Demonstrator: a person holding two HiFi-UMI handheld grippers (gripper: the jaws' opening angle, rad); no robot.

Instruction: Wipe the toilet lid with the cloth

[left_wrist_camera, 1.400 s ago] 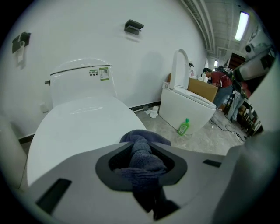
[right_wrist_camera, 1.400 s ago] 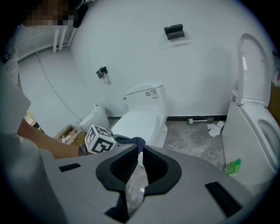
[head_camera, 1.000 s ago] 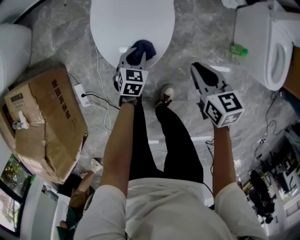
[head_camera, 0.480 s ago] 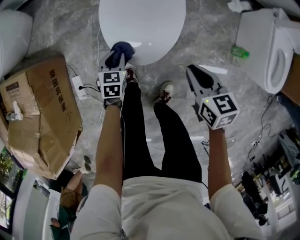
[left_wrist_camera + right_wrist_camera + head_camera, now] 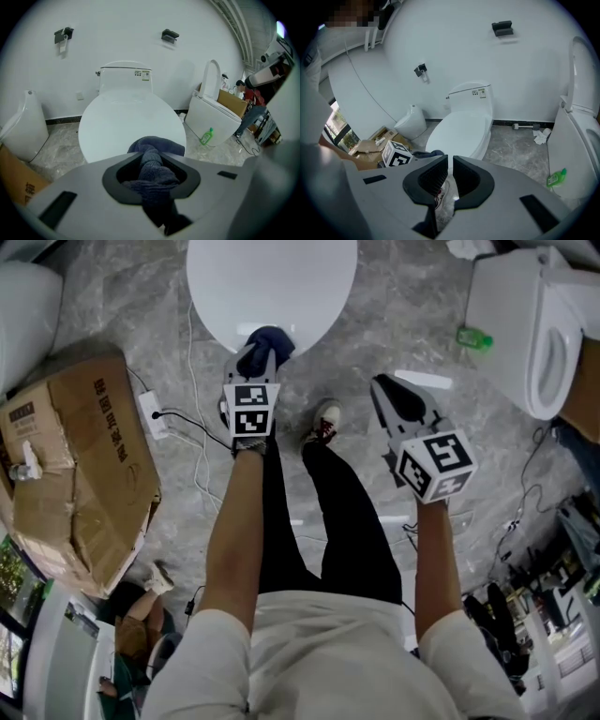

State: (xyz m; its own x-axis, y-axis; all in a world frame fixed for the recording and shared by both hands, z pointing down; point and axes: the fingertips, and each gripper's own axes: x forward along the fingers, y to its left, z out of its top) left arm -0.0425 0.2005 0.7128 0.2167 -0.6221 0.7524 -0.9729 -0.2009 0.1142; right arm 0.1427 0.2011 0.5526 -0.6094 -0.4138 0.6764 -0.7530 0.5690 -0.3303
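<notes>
A person stands facing the closed toilet lid [image 5: 272, 282], with the left gripper [image 5: 260, 360] pinching a bunched dark blue cloth [image 5: 269, 337] at the lid's near edge. The right gripper [image 5: 392, 390] hangs well to the right over the marble floor [image 5: 412, 296], its jaws all but pressed together on nothing. The cloth looks soft, light and floppy. Gripped at its gathered middle, as here, it should trail across the smooth, hard lid without slipping free.
</notes>
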